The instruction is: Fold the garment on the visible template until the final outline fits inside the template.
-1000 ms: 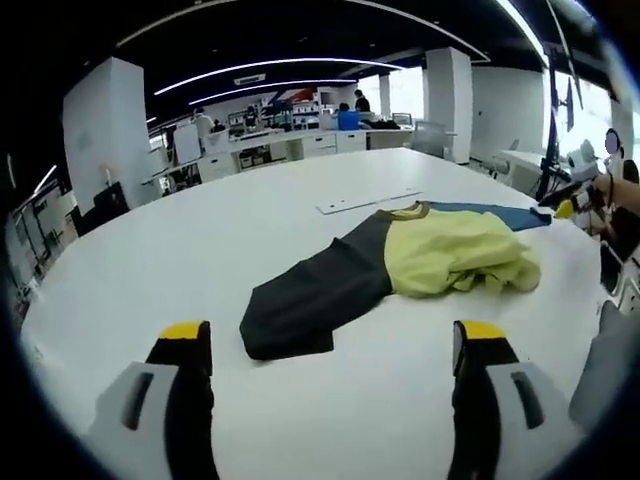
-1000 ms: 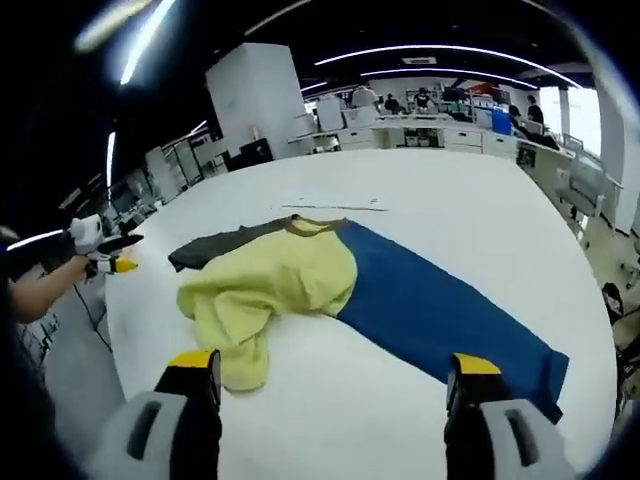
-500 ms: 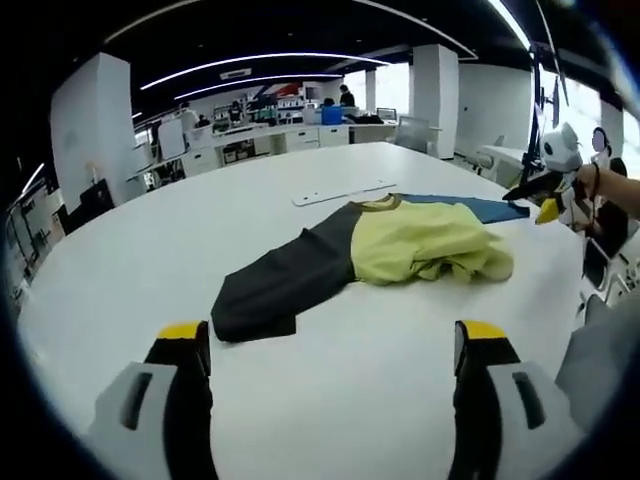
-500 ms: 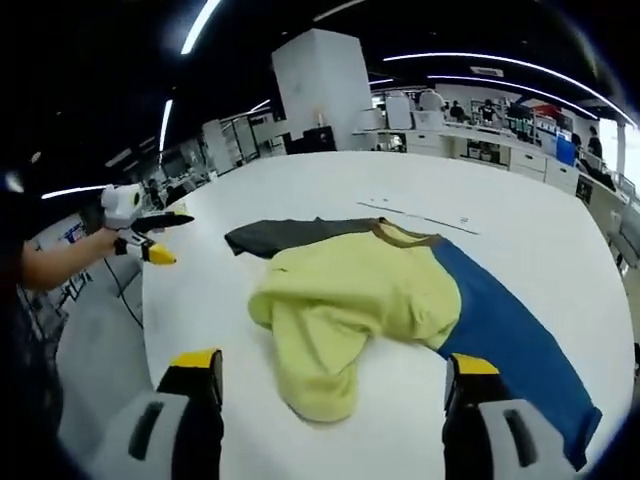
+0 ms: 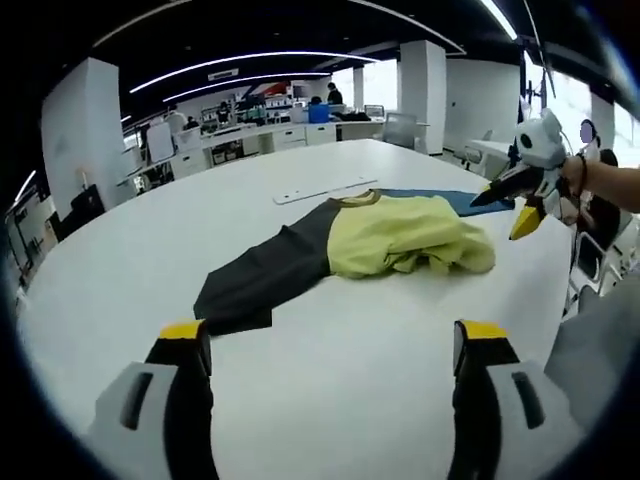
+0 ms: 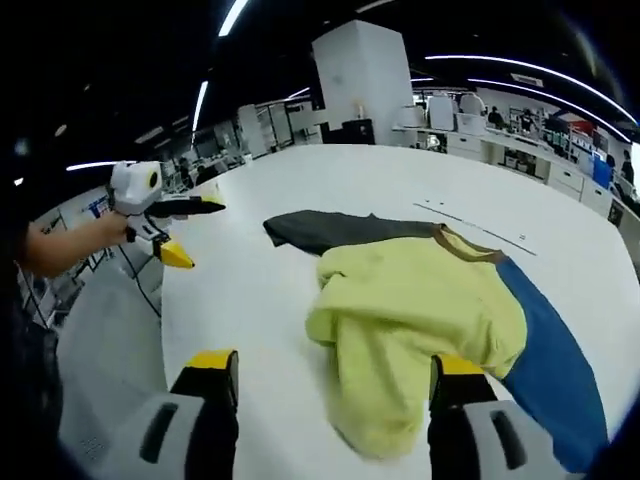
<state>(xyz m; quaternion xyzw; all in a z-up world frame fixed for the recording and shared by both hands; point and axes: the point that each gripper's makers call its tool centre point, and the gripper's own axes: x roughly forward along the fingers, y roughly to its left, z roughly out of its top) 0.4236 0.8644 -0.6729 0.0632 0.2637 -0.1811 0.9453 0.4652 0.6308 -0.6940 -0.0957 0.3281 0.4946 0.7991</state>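
Jaws apart on both the left gripper (image 5: 325, 345) and right gripper (image 6: 330, 372); the crumpled shirt (image 6: 430, 295) lies mid-table (image 5: 150, 260).

Soft matt cloth garment (image 5: 400, 240) — rumpled yellow, dark and blue — on a smooth, faintly glossy white table (image 5: 330, 350).

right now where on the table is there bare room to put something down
Bare table runs between the left gripper and the garment's dark sleeve, and beside that sleeve toward the far edge. Crowded: the bunched yellow body, where the right gripper sits, and the blue sleeve side.
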